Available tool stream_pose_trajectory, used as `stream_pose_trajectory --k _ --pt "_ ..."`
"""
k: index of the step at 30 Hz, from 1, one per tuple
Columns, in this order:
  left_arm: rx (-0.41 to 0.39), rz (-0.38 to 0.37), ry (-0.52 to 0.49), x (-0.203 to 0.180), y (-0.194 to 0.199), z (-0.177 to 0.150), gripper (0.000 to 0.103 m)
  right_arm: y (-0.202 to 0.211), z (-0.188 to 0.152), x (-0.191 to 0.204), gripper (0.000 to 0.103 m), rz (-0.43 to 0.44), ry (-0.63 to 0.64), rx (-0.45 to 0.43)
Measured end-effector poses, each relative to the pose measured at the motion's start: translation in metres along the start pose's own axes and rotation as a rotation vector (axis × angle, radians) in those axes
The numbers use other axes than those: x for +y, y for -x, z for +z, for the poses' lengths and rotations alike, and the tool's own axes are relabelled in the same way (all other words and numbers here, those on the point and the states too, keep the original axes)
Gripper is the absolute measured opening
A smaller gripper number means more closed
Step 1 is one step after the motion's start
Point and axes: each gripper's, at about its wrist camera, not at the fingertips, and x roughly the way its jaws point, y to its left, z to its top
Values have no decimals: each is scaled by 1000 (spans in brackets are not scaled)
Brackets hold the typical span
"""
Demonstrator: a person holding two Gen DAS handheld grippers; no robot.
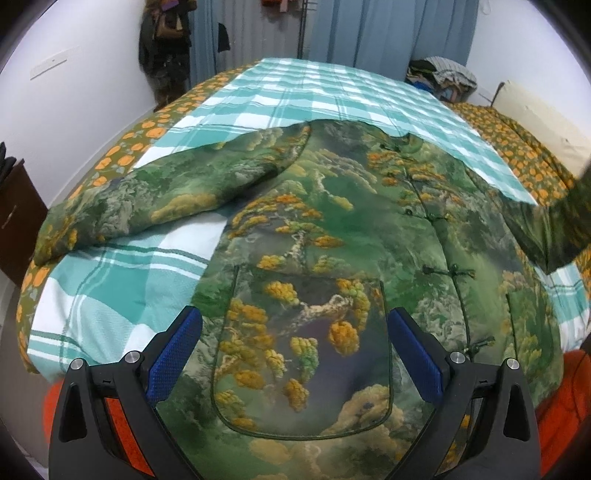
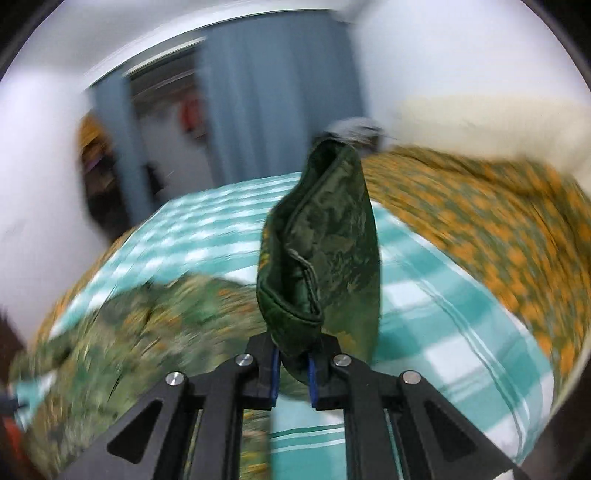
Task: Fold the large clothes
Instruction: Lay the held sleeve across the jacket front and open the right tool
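Note:
A green padded jacket [image 1: 332, 240] with an orange-and-yellow tree print lies front up on the teal checked bedsheet [image 1: 314, 92]. Its left sleeve [image 1: 147, 195] lies spread out to the left. My left gripper [image 1: 295, 354] is open and hovers over the jacket's lower pocket, blue pads apart. My right gripper [image 2: 293, 369] is shut on the cuff of the right sleeve [image 2: 325, 240] and holds it up above the bed. That raised sleeve also shows at the right edge of the left wrist view [image 1: 554, 229]. The right wrist view is blurred.
An orange floral cover [image 1: 517, 147] runs along both bed sides. A pile of clothes [image 1: 443, 77] sits at the far right corner. Blue curtains [image 1: 388, 33] and hanging dark garments [image 1: 166, 51] stand behind the bed. Dark furniture [image 1: 14, 214] is at left.

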Motion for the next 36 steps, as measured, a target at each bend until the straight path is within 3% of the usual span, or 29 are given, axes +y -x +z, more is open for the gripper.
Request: stream_pose_trajectory --k 4,7,15,16,18,20,21,25,28,32,34,36 --pt "13 -2 -14 -2 -1 -6 100 -17 -28 75 11 75 171 56" --pt "19 -13 -19 -4 -1 -8 100 -31 -57 110 11 132 199 127" --pt "36 -71 -65 -31 -7 -5 100 -43 -113 143 14 168 258 260" --pt "41 -88 -75 -38 -8 -3 100 -43 -117 143 15 165 257 267" --pt "66 -152 -83 -51 -11 3 100 -47 -123 145 28 175 251 306" --pt "122 -257 -72 -65 -16 9 100 -48 -126 144 67 211 235 354" --pt "149 -299 -66 -71 -19 11 100 -46 -128 144 71 226 228 363" --pt "242 -515 -54 -110 -33 27 100 -25 -127 138 71 219 221 358" --pt "279 -608 -89 -150 -46 35 100 -9 -124 118 71 187 138 331" --pt "369 -652 -99 -199 -82 33 100 7 -125 86 71 149 34 315" --pt "432 -625 -70 -218 -108 29 100 11 -128 76 72 143 -3 311" --pt "447 -580 -52 -231 -124 27 98 12 -131 69 71 141 -36 314"
